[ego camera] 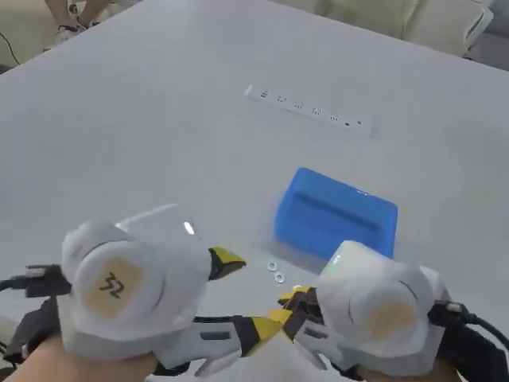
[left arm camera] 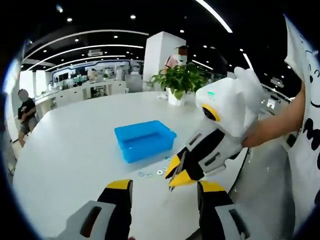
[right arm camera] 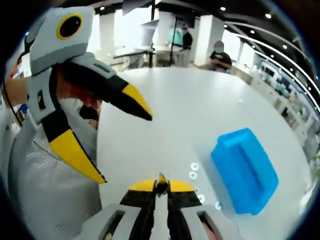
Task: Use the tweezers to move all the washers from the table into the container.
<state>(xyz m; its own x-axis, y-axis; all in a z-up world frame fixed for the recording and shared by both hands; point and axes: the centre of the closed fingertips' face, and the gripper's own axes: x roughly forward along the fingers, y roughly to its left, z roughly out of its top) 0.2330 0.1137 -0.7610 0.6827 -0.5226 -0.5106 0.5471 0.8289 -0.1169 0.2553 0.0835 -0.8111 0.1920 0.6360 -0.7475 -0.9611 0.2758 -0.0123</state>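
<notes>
A wide, pale grey tabletop (ego camera: pixel 119 143) carries a white power strip (ego camera: pixel 306 107), lying flat and slightly angled toward the far edge. In the left gripper view a leafy potted plant (left arm camera: pixel 181 82) in a white pot stands at the tabletop's far edge, with a white pillar (left arm camera: pixel 157 55) and a standing person (left arm camera: pixel 177 54) behind it, a second person (left arm camera: pixel 24 110) beyond the left edge, and curved ceiling light strips (left arm camera: pixel 90 47) overhead. In the right gripper view another person (right arm camera: pixel 220 56) sits at the far edge.
</notes>
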